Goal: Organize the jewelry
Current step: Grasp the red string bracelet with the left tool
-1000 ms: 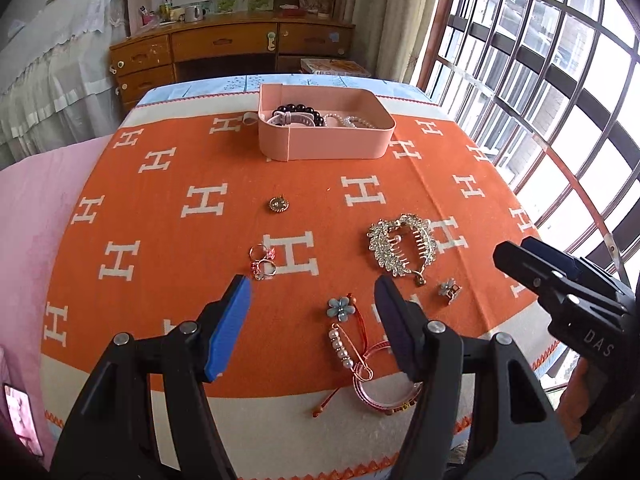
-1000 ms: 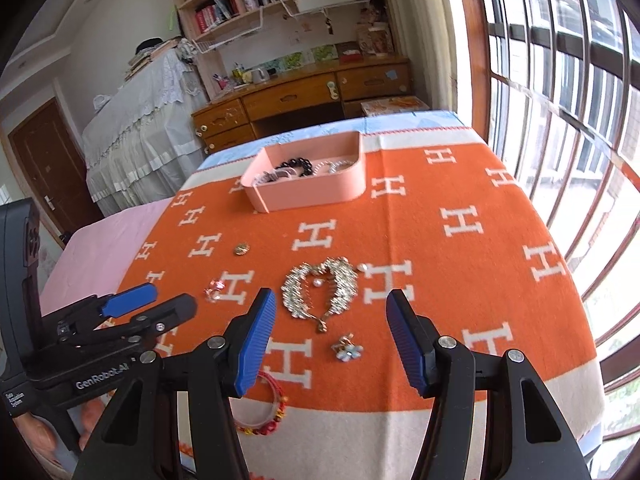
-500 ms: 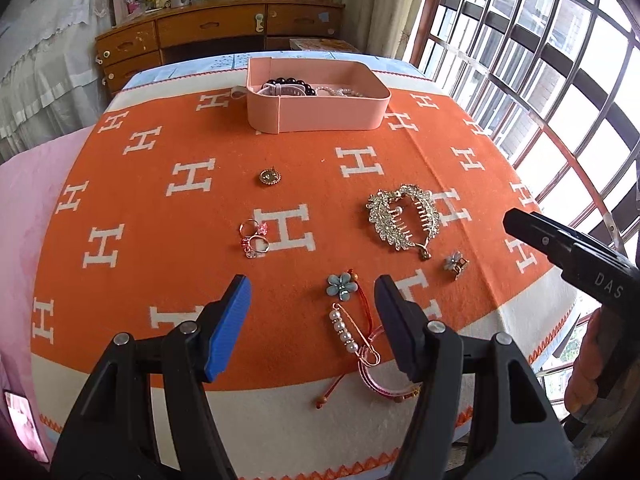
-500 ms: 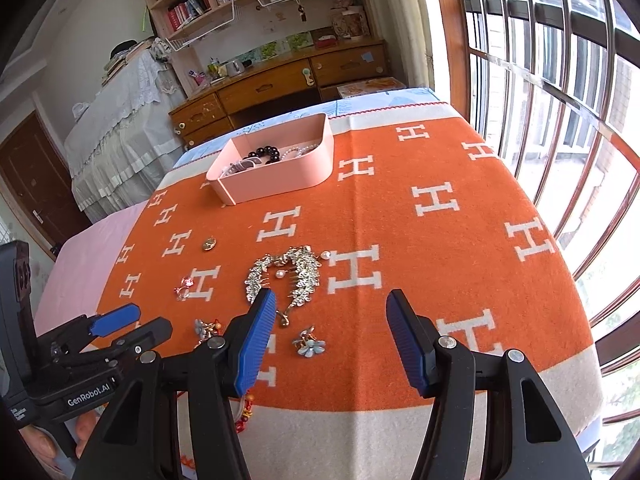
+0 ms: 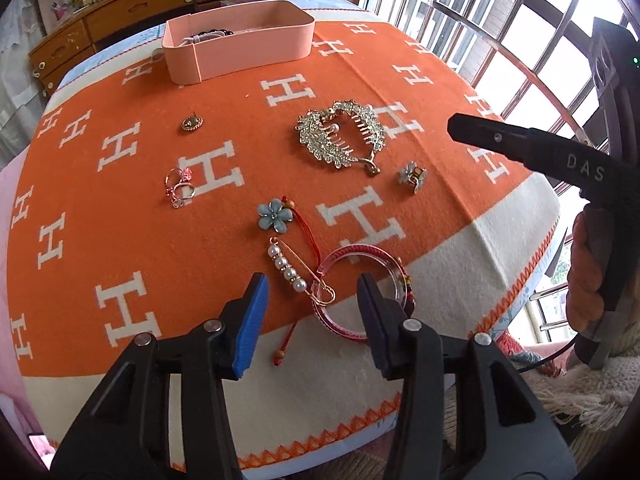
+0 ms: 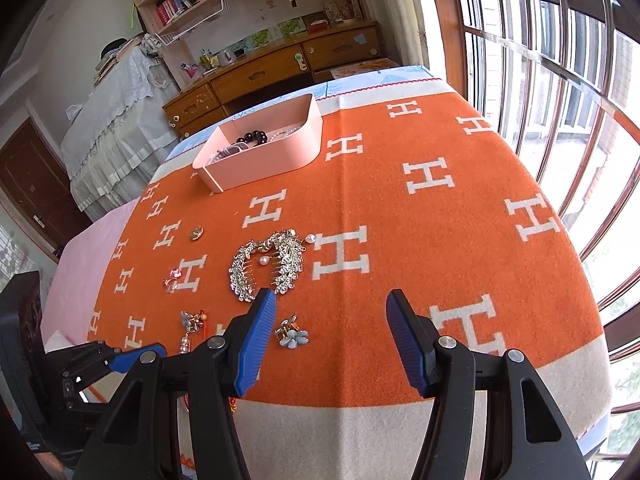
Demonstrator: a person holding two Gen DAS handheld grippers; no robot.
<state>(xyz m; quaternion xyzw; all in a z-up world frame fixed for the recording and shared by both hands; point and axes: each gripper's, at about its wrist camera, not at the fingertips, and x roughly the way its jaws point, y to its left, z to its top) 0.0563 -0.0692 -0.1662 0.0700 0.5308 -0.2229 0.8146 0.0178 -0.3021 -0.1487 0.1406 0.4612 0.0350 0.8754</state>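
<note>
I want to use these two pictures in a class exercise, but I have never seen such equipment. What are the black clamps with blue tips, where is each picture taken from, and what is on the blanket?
No robot here: a person holds a two-finger clamp in each hand, each with a camera looking along its fingers. One picture comes from the left gripper, the other from the right gripper. Both are open and hold nothing. On the orange blanket with white H letters lie a silver leaf-shaped hair comb, a blue flower charm on red cord, a pearl safety-pin brooch, a pink bangle, pink rings, a small gold pendant and a small blue flower clip. The pink oblong box already holds beads.
</note>
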